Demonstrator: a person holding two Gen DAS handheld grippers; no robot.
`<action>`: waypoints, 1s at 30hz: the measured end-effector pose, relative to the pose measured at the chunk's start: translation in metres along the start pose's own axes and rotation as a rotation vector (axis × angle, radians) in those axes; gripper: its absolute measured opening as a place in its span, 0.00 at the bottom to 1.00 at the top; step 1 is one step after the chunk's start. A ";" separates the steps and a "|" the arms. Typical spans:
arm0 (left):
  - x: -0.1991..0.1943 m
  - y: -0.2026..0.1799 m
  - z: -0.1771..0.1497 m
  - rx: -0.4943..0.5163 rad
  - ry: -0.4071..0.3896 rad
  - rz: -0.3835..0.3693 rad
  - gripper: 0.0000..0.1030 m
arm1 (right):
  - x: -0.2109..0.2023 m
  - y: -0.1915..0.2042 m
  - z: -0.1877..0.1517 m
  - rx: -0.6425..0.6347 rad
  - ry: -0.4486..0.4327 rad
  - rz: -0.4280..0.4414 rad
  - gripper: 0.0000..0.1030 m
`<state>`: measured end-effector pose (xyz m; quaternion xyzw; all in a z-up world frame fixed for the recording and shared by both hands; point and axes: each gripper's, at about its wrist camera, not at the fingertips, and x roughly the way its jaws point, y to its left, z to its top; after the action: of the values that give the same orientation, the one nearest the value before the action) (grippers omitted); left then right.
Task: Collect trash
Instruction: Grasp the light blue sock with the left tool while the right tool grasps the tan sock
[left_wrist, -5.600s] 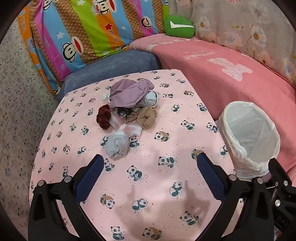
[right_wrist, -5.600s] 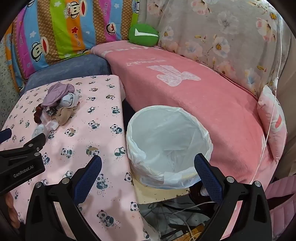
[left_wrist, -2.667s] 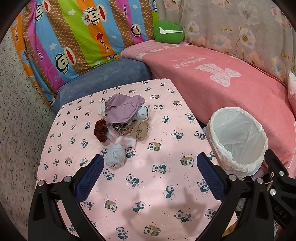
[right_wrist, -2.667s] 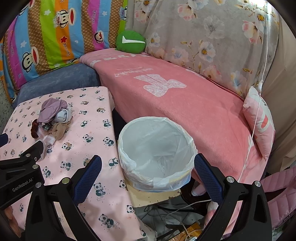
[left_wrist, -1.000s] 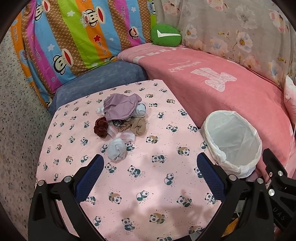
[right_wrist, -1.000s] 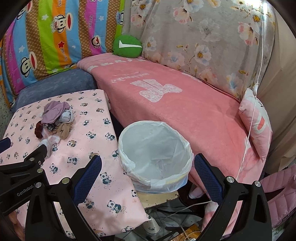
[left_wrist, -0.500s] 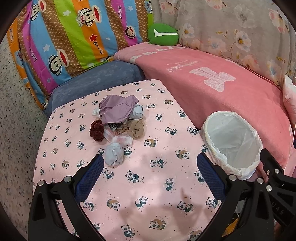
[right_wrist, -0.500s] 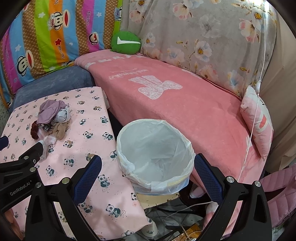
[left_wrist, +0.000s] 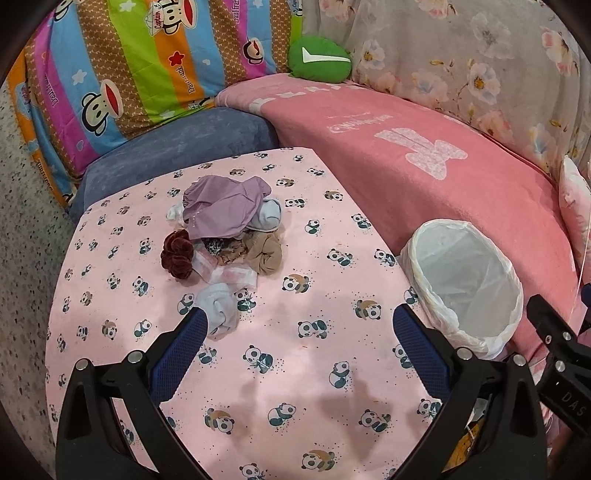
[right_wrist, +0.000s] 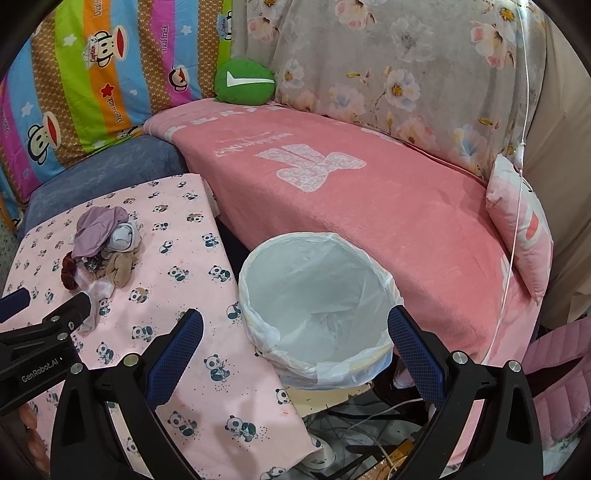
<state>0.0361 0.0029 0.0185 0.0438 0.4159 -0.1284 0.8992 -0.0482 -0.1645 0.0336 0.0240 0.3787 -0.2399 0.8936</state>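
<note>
From the left wrist view, the left gripper hangs over the panda-print worktop, jaws spread wide and holding nothing. Its left fingertip lies just beside, possibly touching, a pale blue balled sock at 10 o'clock; contact cannot be confirmed. Behind the sock, toward 11 o'clock, sits the rest of the trash pile: a maroon scrunchie, a tan wad and a purple cloth. The lined bin stands off the worktop edge at 2 o'clock. The step in hand appears to be the approach to the first item; nothing is collected yet. The next move calls for centring the jaws on the sock and closing. Compared with half a second earlier, this gripper sits nearer the sock. From the right wrist view, the right gripper is equally wide open and empty, poised above the bin, which looks empty; the pile lies well apart at 10 o'clock. Framing here has barely changed.
</note>
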 end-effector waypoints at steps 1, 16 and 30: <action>0.003 0.004 -0.001 0.000 0.002 -0.001 0.93 | 0.002 0.002 0.001 0.004 -0.002 0.007 0.95; 0.056 0.104 -0.004 -0.098 0.056 0.032 0.93 | 0.036 0.061 0.016 0.017 -0.041 0.131 0.95; 0.114 0.112 -0.008 -0.100 0.181 -0.109 0.80 | 0.073 0.133 0.037 -0.048 -0.014 0.208 0.95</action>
<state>0.1309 0.0904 -0.0769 -0.0122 0.5033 -0.1516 0.8506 0.0788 -0.0851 -0.0087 0.0401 0.3736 -0.1367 0.9166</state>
